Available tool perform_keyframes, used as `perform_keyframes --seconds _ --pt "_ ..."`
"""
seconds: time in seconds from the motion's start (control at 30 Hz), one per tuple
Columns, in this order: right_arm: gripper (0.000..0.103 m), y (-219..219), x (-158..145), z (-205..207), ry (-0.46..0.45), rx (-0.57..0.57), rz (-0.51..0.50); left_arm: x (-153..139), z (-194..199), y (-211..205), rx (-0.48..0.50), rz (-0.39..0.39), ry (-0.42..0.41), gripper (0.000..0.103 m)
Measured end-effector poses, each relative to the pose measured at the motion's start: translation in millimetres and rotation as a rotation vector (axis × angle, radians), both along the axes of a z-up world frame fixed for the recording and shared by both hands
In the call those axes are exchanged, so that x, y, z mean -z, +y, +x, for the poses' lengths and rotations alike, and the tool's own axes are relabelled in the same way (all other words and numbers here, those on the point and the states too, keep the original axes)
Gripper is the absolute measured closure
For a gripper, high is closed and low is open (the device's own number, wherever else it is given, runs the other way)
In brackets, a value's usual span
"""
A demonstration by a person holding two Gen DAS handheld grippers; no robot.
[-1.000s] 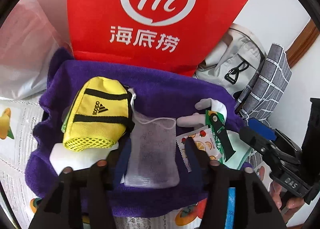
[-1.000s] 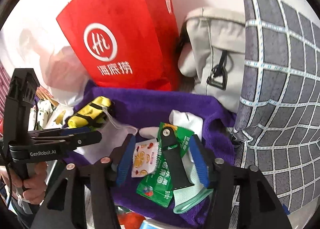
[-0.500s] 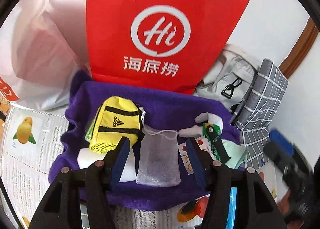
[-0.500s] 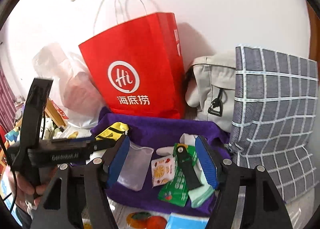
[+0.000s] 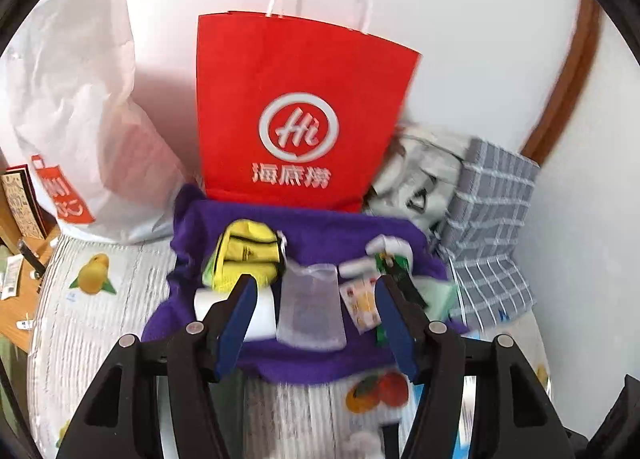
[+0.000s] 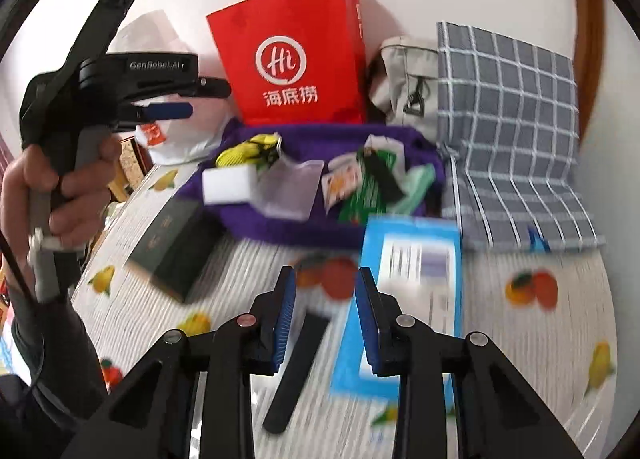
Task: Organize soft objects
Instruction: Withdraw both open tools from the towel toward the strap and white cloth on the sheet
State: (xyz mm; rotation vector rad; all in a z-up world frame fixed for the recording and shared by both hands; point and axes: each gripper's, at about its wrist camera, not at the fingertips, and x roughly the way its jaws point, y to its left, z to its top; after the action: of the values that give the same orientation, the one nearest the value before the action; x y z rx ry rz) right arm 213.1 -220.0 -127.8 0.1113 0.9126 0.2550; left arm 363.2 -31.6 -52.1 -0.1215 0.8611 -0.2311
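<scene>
Beyond the empty left hand-held gripper, its jaws opening, one yellow fabric pouch, one white foam block and one sheer mesh bag lay on a single purple towel; all looked light and squashy, best pinched mid-body. The right hand-held gripper, jaws closing on nothing, hung short of them.

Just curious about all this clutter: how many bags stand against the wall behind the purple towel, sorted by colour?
red paper bag: 1
white plastic bag: 1
grey fabric bag: 1
Total: 3
</scene>
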Motion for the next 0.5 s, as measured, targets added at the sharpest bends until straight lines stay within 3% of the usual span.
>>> perform_keyframes --seconds 0.17,0.27,0.4,0.5 --pt "0.066 14 23 -44 0.062 -0.040 0.034 8 -42 10 0.014 0.014 0.020 0.044" --pt "0.066 29 43 -58 0.095 -0.059 -0.007 16 -61 20 0.000 0.001 0.034 0.044" --pt "0.065 40 67 -64 0.126 -0.053 -0.043 29 -87 32 -0.006 0.009 0.058 0.044" --pt "0.058 46 82 -62 0.159 -0.046 -0.035 38 -101 38 -0.005 0.024 0.073 0.044"
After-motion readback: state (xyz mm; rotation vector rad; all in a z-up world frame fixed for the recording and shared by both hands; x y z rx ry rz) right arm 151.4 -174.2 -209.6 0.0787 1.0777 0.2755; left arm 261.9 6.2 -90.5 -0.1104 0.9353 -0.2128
